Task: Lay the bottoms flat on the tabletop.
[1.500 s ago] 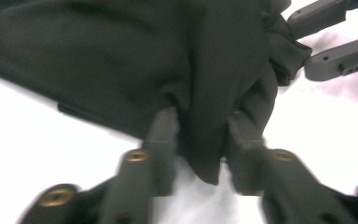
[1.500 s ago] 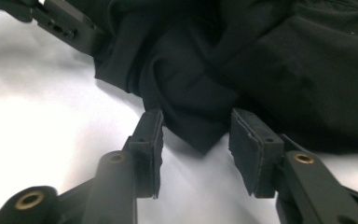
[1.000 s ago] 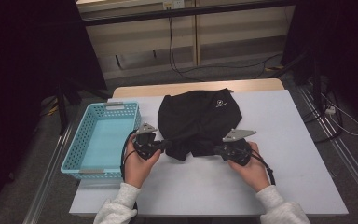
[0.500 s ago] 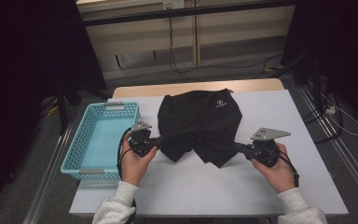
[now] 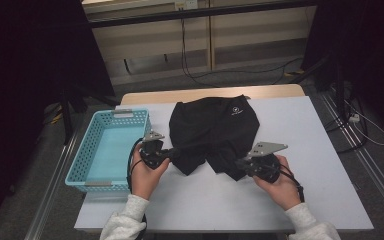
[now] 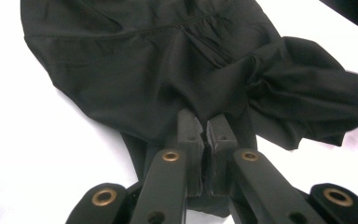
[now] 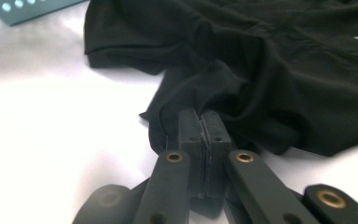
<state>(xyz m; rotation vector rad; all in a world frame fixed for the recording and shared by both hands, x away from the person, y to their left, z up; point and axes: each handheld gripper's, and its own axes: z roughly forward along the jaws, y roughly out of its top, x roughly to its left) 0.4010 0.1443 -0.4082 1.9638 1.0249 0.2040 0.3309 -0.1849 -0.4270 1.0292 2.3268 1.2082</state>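
Gripping the black garment (image 5: 212, 132), both claws, left (image 5: 172, 154) and right (image 5: 240, 163), stay clamped; a teal basket (image 5: 111, 145) sits beside the left.

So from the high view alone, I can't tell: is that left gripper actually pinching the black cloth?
Observer: Yes. In the left gripper view the left gripper is shut on a fold of the black fabric garment.
Operator: And the right one?
Observer: The right gripper is shut on a bunched edge too.
Operator: Is the cloth lifted?
Observer: Most of it lies on the white table; the pinched edge looks slightly raised.
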